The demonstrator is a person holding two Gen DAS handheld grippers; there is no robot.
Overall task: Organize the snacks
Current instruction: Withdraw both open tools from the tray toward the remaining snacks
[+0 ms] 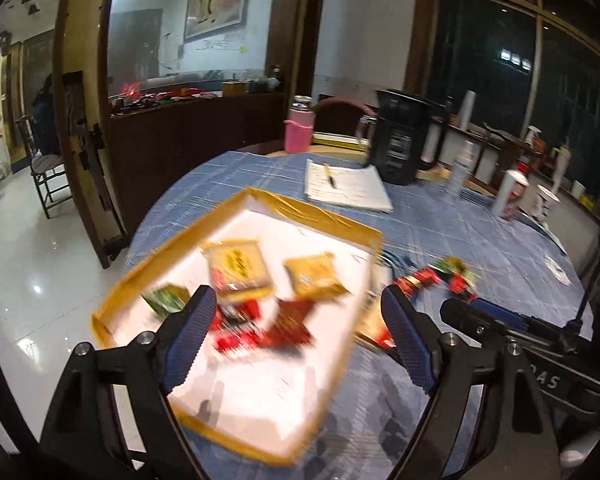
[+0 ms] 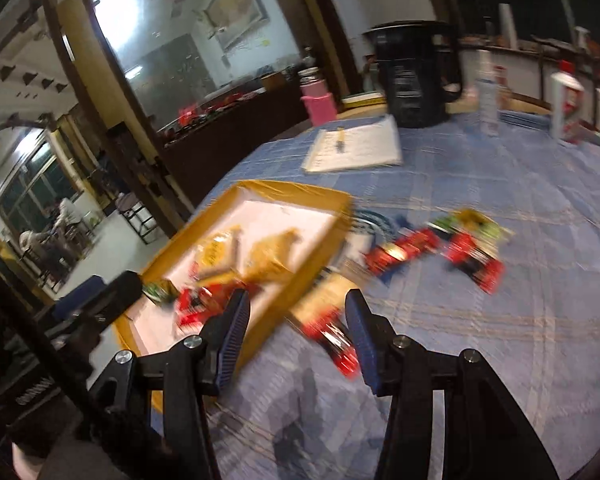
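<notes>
A white tray with a yellow-taped rim [image 1: 324, 216] [image 2: 300, 194] lies on the blue tablecloth. It holds two tan snack packets [image 1: 236, 268] [image 2: 272, 256], red packets [image 1: 288, 320] [image 2: 196, 304] and a green one [image 1: 166, 298]. Loose red and green packets [image 1: 436, 276] [image 2: 464, 248] lie on the cloth right of the tray. A red and tan packet [image 2: 332, 328] lies by the tray's edge. My left gripper [image 1: 296, 320] is open and empty above the tray. My right gripper [image 2: 296, 320] is open over the tray edge and that packet.
A notepad with a pen [image 1: 348, 190] [image 2: 356, 148], a black jug [image 1: 404, 136] [image 2: 416, 76], a pink bottle [image 1: 299, 126] [image 2: 318, 96], a clear bottle [image 1: 462, 164] and cups [image 1: 514, 192] stand at the table's far side. A chair [image 1: 46, 164] stands on the floor at left.
</notes>
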